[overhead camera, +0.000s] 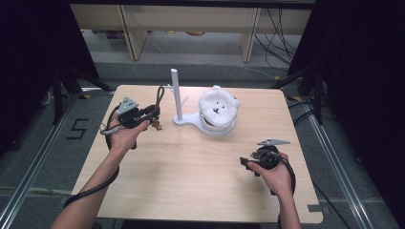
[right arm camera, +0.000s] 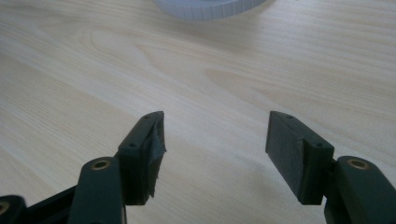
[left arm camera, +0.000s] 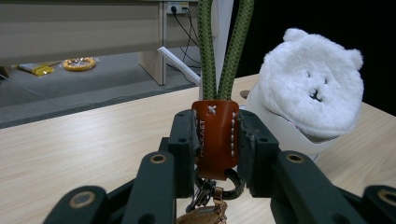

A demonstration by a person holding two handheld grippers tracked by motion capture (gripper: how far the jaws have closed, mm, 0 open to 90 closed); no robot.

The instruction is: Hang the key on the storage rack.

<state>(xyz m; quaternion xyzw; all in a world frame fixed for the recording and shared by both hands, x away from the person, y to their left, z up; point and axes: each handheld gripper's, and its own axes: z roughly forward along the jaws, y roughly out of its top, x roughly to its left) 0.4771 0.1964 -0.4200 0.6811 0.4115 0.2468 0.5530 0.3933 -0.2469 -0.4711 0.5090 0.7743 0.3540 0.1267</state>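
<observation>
Two jaws of the left gripper are clamped on the keychain's leather tab; its green cord loop could be swung past the stand's peg. The right gripper is held with jaws apart.

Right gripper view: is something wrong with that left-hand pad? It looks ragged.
Yes. The dark lining on that pad looks peeled and crumpled along its inner edge, while the other pad lies flat. The right gripper stands open above the table.
</observation>
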